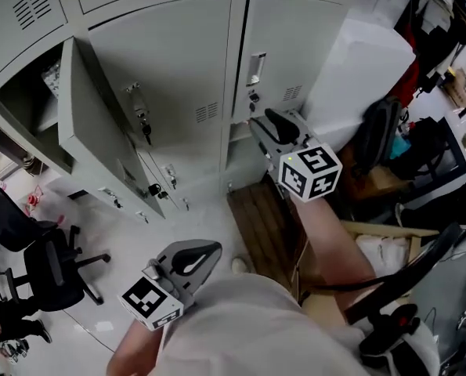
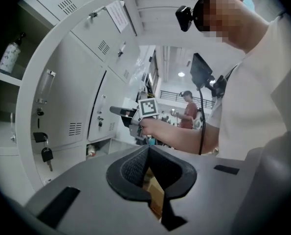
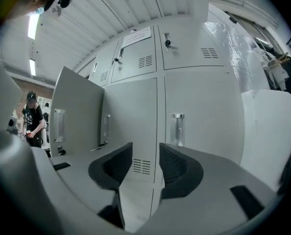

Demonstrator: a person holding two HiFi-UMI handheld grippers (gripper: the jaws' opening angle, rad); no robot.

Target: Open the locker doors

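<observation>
My right gripper (image 3: pixel 145 153), jaws spread wide and empty at mid-frame, faced a closed locker door (image 3: pixel 204 102); I judged it should pinch the handle (image 3: pixel 178 129) squarely, left gripper (image 2: pixel 148 153) pressed together.

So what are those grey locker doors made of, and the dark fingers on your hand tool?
Locker doors: likely painted sheet metal, matt light grey, judging by the punched vent slots and the thin edge of the open door. Fingers: dark, matt, finely ribbed inside. They look like rubber or plastic, but it is hard to say.
</observation>
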